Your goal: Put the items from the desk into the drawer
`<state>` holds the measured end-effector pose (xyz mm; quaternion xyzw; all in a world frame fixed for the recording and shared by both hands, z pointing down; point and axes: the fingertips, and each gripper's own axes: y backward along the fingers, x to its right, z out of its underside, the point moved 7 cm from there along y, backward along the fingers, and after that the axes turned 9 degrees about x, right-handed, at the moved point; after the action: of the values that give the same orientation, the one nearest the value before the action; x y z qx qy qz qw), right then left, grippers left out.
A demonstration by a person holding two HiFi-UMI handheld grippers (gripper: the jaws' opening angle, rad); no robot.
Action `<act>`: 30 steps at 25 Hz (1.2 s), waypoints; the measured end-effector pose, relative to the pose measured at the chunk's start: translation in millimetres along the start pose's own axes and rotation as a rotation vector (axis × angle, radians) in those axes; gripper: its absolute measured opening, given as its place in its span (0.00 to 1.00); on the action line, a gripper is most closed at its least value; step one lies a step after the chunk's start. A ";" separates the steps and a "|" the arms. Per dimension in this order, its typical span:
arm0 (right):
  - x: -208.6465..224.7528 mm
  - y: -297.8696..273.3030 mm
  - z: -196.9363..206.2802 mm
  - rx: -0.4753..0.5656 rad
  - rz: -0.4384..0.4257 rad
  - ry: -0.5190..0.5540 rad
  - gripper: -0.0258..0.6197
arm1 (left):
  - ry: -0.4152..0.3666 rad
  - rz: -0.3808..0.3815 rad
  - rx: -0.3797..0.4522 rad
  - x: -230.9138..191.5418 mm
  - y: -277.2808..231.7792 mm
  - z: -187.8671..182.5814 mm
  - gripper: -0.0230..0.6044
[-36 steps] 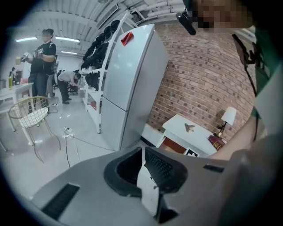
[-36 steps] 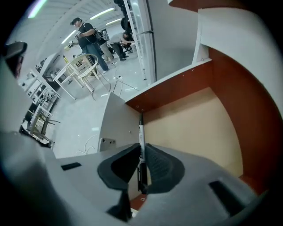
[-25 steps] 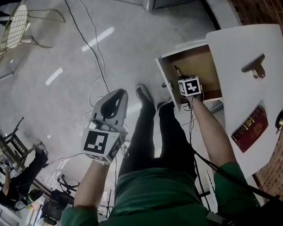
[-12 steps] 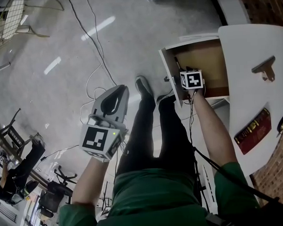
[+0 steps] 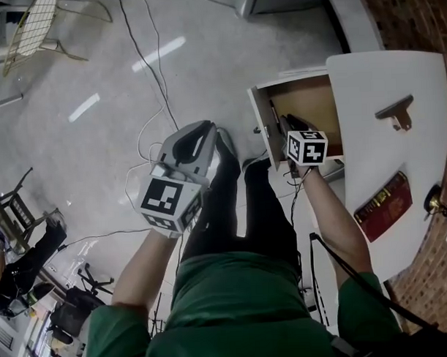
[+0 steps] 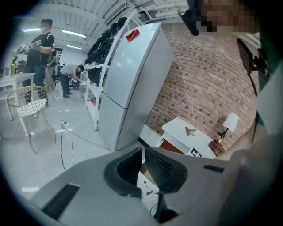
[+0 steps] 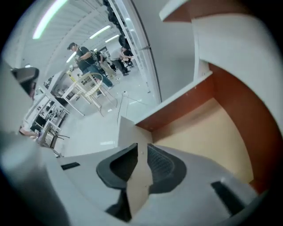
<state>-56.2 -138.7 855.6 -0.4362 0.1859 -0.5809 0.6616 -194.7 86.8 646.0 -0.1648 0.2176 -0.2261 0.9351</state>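
Note:
The white desk [image 5: 395, 73] has its drawer [image 5: 309, 109] pulled open, showing a bare tan wooden inside [image 7: 208, 128]. My right gripper [image 5: 289, 125] is at the drawer's near front corner, its marker cube just below. In the right gripper view the right gripper [image 7: 142, 149] is shut on the thin drawer front panel [image 7: 132, 137]. On the desktop lie a dark red book [image 5: 383, 206] and a metal clip-like piece [image 5: 397, 111]. My left gripper [image 5: 196, 135] hangs over the floor by the person's legs, and in its own view the left gripper [image 6: 143, 150] is shut with nothing in it.
A small lamp [image 5: 434, 200] stands at the desk's right edge by the brick wall [image 5: 415, 14]. Cables [image 5: 150, 74] trail across the grey floor. A wire chair [image 5: 28, 34] is at the far left. A tall grey fridge [image 6: 132, 84] stands behind the desk; people work further back.
My left gripper has drifted right, closer to the person's legs. My right gripper has stayed at the drawer front. The head camera has shifted slightly.

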 end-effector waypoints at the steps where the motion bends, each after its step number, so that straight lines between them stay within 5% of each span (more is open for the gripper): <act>1: -11.1 12.4 -10.7 0.045 -0.023 0.026 0.14 | -0.001 0.009 0.006 4.3 -0.9 -7.0 0.07; 6: -57.2 76.1 -67.2 0.265 -0.118 0.198 0.07 | -0.042 0.023 0.062 13.5 -2.9 -48.4 0.07; 15: -75.9 205.9 -171.3 0.640 0.000 0.486 0.05 | -0.070 0.039 0.137 39.5 -5.7 -113.2 0.07; 23: -52.3 288.1 -235.9 0.824 0.067 0.356 0.05 | -0.121 0.076 0.183 75.5 -2.2 -168.3 0.07; 30: -67.4 335.7 -269.7 0.927 0.065 0.380 0.05 | -0.159 0.107 0.274 106.5 5.1 -217.0 0.07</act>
<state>-72.7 -192.0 423.4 0.0231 0.0391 -0.6507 0.7580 -211.8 -7.1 423.8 -0.0415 0.1185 -0.1899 0.9738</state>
